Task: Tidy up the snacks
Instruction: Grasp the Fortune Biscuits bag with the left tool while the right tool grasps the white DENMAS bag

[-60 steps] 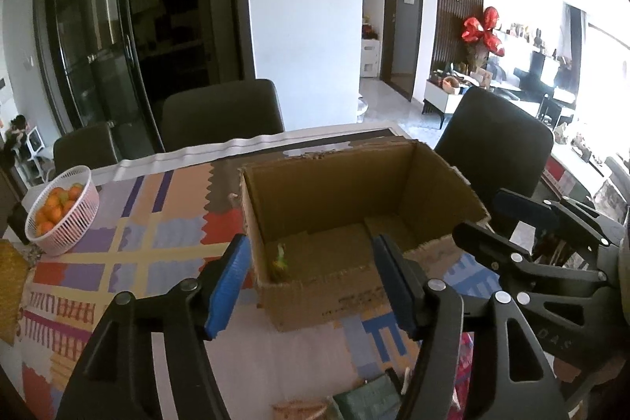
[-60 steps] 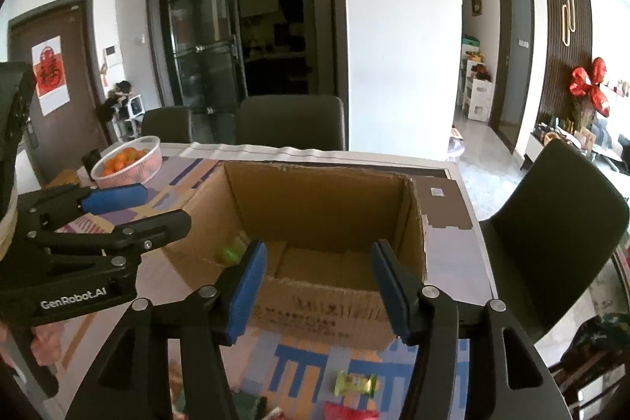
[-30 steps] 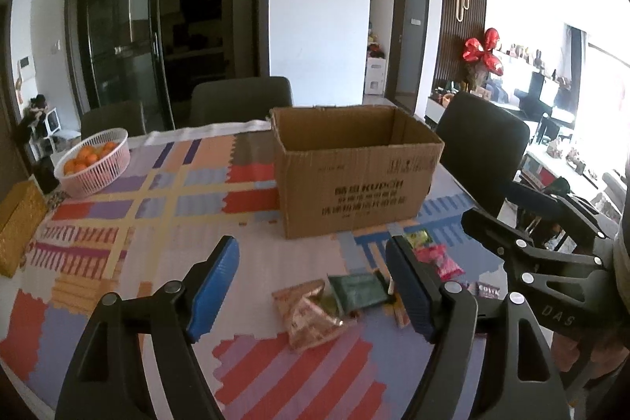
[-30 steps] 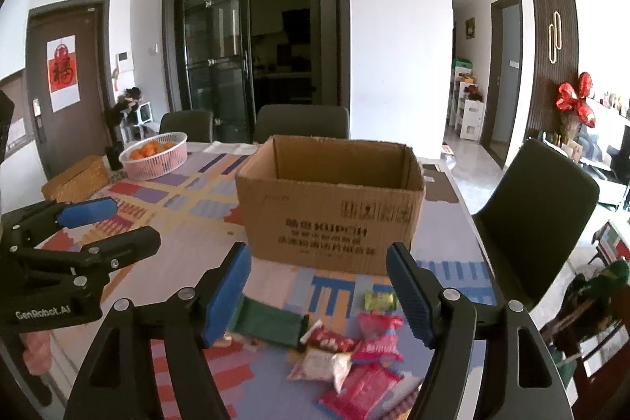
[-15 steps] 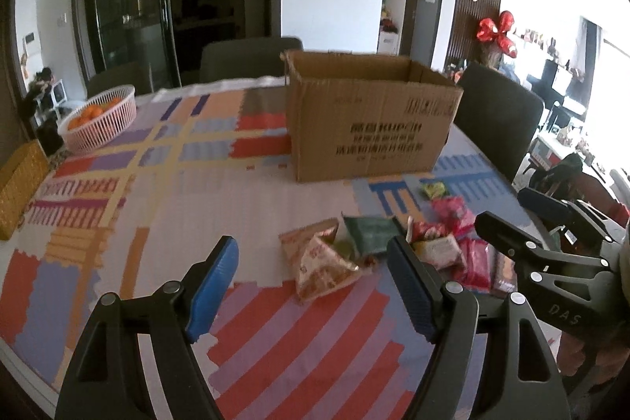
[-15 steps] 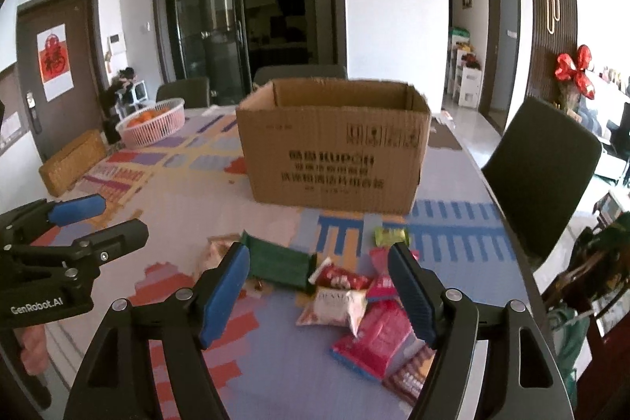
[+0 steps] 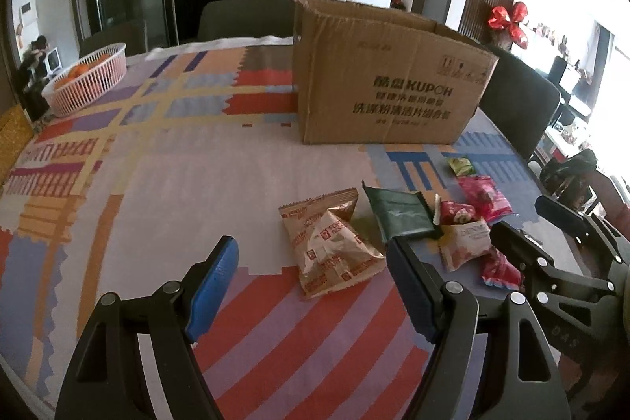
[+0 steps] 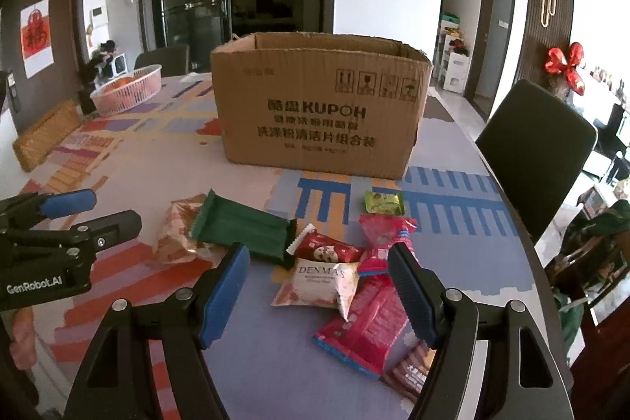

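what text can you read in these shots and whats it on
"KUPOH": cardboard box, front face; the Chinese lines under it are too blurred to quote.
"DENMAS": white snack packet; smaller line beneath unreadable.
"GenRobot.AI": left tool body.
Brown packet: print too small.
Red door poster: character unclear.

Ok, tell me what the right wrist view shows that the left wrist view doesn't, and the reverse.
Only the right wrist view shows the brown snack bar nearest the camera, the red paper on the door and the woven box in full. Only the left wrist view shows the tan cookie pack unobstructed. Both show the cardboard box, the green packet, the basket of oranges, and both grippers with open, empty jaws.
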